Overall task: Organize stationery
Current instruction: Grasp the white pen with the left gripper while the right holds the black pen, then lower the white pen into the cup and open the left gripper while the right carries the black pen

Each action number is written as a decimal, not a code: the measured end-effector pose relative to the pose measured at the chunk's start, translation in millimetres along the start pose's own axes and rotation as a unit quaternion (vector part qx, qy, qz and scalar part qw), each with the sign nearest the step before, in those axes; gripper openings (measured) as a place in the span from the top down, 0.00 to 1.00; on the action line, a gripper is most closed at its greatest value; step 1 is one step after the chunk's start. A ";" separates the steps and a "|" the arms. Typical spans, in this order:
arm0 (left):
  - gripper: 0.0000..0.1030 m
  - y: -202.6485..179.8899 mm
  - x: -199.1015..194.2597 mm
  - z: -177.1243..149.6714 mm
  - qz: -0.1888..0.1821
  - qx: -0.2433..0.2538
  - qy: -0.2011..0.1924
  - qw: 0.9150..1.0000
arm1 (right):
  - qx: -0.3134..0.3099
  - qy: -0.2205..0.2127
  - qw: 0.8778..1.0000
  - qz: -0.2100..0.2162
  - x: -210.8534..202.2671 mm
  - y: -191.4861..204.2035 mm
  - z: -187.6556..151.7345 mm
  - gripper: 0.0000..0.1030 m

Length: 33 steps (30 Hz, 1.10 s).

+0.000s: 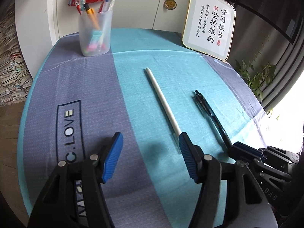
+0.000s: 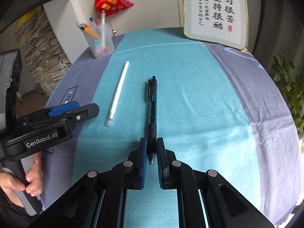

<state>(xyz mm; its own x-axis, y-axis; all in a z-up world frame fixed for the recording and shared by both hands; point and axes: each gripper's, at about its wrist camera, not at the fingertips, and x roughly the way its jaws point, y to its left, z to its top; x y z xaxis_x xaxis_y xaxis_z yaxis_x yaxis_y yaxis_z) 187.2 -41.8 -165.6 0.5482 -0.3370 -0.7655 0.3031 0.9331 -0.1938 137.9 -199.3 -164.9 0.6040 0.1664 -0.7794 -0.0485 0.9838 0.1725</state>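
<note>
Now the right tool (image 2: 151, 148) is clamped on the tip end of the black pen (image 2: 152, 106), which lies at the centre of the right-wrist frame on the table (image 2: 218, 98). Left of it lies the white pen (image 1: 163, 102), its near end beside one pad of the open, empty left tool (image 1: 151, 150). A pen cup (image 1: 95, 32) stands upper left.

Two pens lie loose at mid-frame: one white pen (image 1: 163, 102) and one black pen (image 2: 152, 110). One cup (image 1: 95, 32), upper left, holds several more pens, too crowded to count. One framed plaque (image 1: 209, 22) stands upper right. Two grippers show.
</note>
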 end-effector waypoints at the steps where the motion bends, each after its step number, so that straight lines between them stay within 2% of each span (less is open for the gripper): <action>1: 0.41 -5.7 2.6 0.9 -0.001 0.006 0.003 1.000 | 0.008 0.001 1.000 0.001 -1.0 -6.0 -0.7 0.89; 5: 0.40 -22.8 16.9 3.9 -0.014 0.015 0.009 1.000 | 0.029 0.005 1.000 0.008 -0.8 -19.2 -6.7 0.89; 8: 0.42 -36.2 24.2 3.3 0.006 0.052 -0.009 0.999 | 0.035 -0.001 0.999 0.012 -0.6 -20.1 -7.6 0.89; 9: 0.55 -38.8 25.1 2.8 0.020 0.060 -0.014 0.998 | 0.040 -0.002 0.999 0.016 -0.9 -20.8 -7.8 0.89; 10: 0.85 -37.9 26.2 4.5 0.022 0.059 -0.017 0.998 | 0.045 -0.002 0.999 0.023 -1.1 -22.0 -7.7 0.89; 12: 0.93 -29.4 27.5 6.9 -0.011 0.042 -0.014 0.999 | 0.050 -0.004 0.998 0.029 -2.4 -23.8 -7.7 0.89; 14: 0.93 -22.3 28.2 8.7 -0.038 0.033 -0.015 0.999 | 0.047 -0.012 0.999 0.024 -7.6 -24.0 -8.1 0.89; 16: 0.93 -17.0 26.2 9.9 -0.049 0.026 -0.014 0.998 | 0.047 -0.021 0.998 0.025 -14.3 -24.9 -7.2 0.89; 20: 0.93 -15.6 8.7 15.4 -0.046 0.037 -0.029 0.998 | 0.041 -0.040 0.998 0.012 -26.0 -24.4 -3.2 0.89; 24: 0.93 -9.3 -17.0 24.7 -0.043 0.037 -0.054 0.997 | 0.045 -0.044 0.998 0.018 -28.8 -22.8 -0.8 0.89; 26: 0.99 -5.0 -29.7 31.7 -0.039 0.038 -0.067 0.996 | 0.046 -0.044 0.998 0.023 -28.9 -21.1 -1.3 0.89; 33: 0.98 17.6 -79.6 58.1 -0.018 0.044 -0.114 0.992 | 0.043 -0.052 0.997 0.032 -34.1 -13.2 2.8 0.89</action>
<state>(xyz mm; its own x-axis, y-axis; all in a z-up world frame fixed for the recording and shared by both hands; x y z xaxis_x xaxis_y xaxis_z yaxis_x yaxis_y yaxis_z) 194.2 -5.9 -72.4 0.6941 -0.3996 -0.5988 0.3878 0.9083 -0.1566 120.2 -218.2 -138.9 0.6814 0.2168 -0.6991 -0.0240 0.9612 0.2747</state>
